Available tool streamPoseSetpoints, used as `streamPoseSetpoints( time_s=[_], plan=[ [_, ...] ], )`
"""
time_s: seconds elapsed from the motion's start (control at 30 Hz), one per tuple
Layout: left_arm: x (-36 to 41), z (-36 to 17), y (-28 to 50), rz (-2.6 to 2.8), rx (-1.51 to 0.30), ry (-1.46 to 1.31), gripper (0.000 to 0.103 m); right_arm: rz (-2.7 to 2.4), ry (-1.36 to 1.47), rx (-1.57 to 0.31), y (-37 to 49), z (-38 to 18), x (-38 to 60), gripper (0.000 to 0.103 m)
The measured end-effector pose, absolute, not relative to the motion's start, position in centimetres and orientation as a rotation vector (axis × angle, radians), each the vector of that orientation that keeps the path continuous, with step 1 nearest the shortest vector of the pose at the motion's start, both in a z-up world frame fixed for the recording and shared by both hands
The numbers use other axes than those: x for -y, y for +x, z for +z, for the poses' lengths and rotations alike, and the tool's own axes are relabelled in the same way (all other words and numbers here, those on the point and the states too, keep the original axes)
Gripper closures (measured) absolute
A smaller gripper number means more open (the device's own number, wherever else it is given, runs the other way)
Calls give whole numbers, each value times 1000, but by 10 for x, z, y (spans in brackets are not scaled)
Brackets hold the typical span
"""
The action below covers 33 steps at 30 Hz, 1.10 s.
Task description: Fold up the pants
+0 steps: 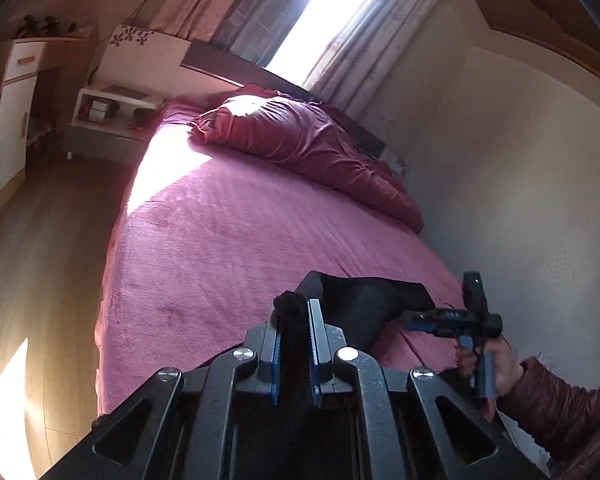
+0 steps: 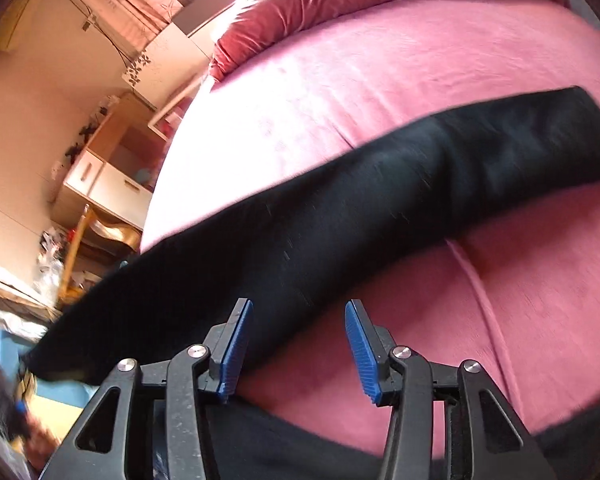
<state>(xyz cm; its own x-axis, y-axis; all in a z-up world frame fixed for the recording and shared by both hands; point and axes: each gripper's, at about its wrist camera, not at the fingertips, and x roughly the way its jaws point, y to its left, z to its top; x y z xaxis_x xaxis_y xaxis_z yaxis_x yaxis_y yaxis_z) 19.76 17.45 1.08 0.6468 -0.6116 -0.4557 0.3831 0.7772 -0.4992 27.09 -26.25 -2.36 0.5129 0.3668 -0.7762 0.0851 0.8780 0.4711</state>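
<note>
Black pants (image 2: pixel 340 208) lie stretched in a long band across the pink bed cover (image 2: pixel 380 80). My left gripper (image 1: pixel 294 312) is shut on a bunched edge of the pants (image 1: pixel 364 304) and holds it above the bed. My right gripper (image 2: pixel 298 312) is open and empty, its blue pads (image 2: pixel 360 352) just above the cover beside the band's near edge. In the left wrist view the right gripper (image 1: pixel 412 316) is seen from the side next to the lifted cloth.
A folded red duvet (image 1: pixel 312 152) lies at the head of the bed. A wall (image 1: pixel 520 200) runs along the bed's right side. A white nightstand (image 1: pixel 108 120), a wooden cabinet (image 1: pixel 16 92) and wood floor (image 1: pixel 40 260) are left of it.
</note>
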Motion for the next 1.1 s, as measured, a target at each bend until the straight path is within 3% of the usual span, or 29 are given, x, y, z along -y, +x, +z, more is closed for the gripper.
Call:
streamPoseSetpoints(
  time_s=[0.4,0.47,0.53,0.57,0.93,1.1],
  plan=[
    [-161,18,125,-731,-663,-367,93,15,650,-1123,392,-54,262,55],
    [-160,18,121,-752,-668,-358,93,-8,639,-1139,399,-61,263,64],
    [-160,19,118,-757,-676,-355,93,-39,586,-1167,402,-66,263,91],
    [-161,19,119,-749,-680,-355,93,-35,568,-1170,403,-66,263,93],
    [-235,18,252,-308,-696,-470,93,150,546,-901,332,42,273,95],
    [-241,15,248,-289,-683,-468,93,254,512,-826,245,65,274,95]
  ],
)
